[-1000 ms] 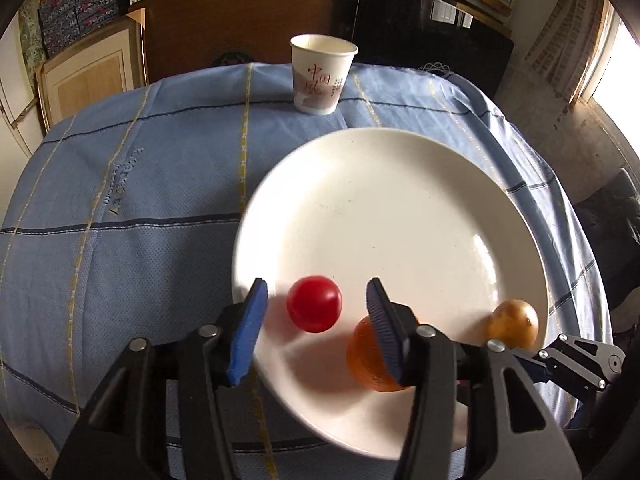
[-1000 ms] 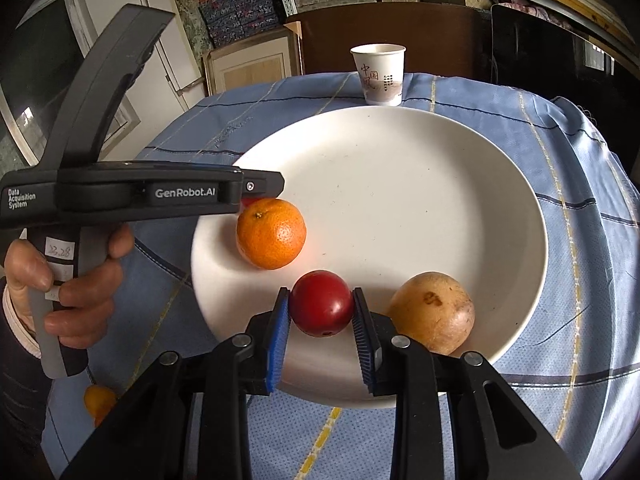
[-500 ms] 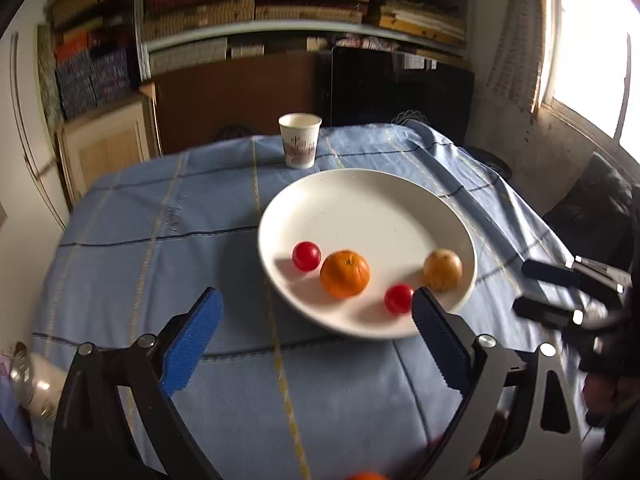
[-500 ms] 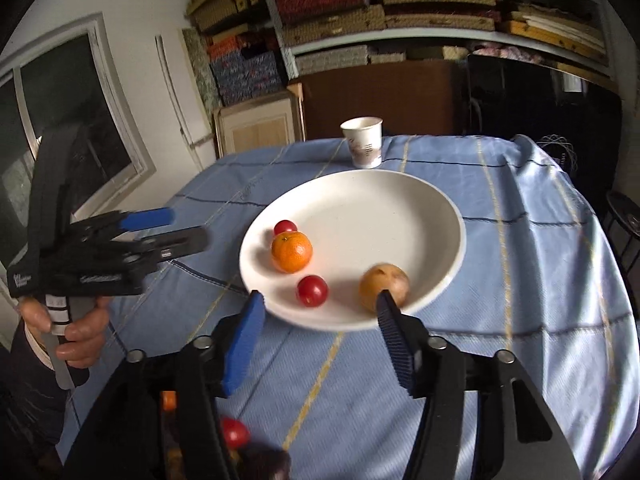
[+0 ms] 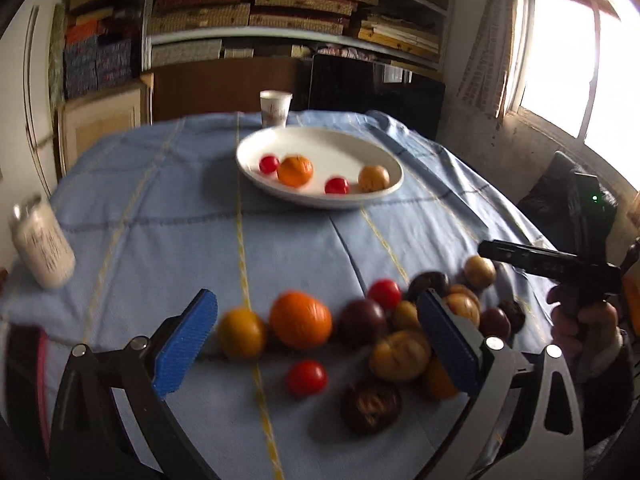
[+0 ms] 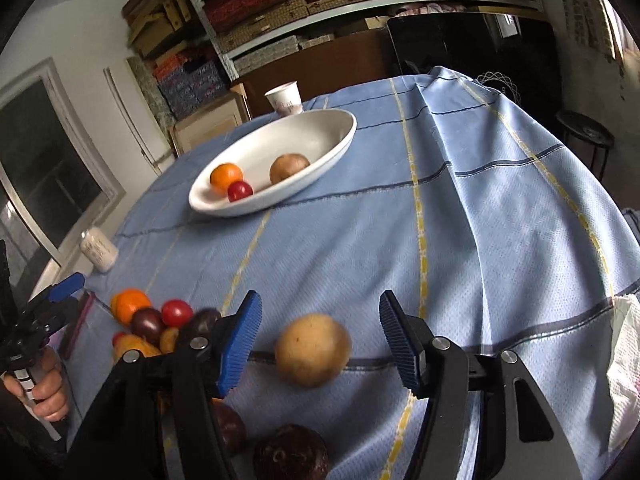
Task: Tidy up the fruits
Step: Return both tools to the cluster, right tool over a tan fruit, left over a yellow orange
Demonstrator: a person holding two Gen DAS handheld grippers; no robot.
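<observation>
A white plate (image 5: pixel 320 200) (image 6: pixel 224 210) at the far side of the table holds an orange (image 5: pixel 295 170), two red tomatoes (image 5: pixel 337 186) and a tan fruit (image 5: pixel 373 178). On the near cloth lies a pile of several fruits. My left gripper (image 5: pixel 316 296) hovers over the pile, its jaws opening wide; an orange (image 5: pixel 300 320) and a yellow fruit (image 5: pixel 241 332) lie between them, untouched. My right gripper (image 6: pixel 320 298) stands open above a tan round fruit (image 6: pixel 312 350), whose sides its pads do not touch.
A paper cup (image 5: pixel 275 108) stands behind the plate. A white bottle (image 5: pixel 42 246) sits at the table's left edge, near a dark flat object (image 6: pixel 76 324). White crumpled paper (image 6: pixel 624 360) lies at the right edge, where the blue cloth drops off. A hand (image 5: pixel 580 320) holds the right gripper.
Both grippers let go of their red tomatoes on the plate, opened, and drew back from the plate to the fruit pile at the near side.
</observation>
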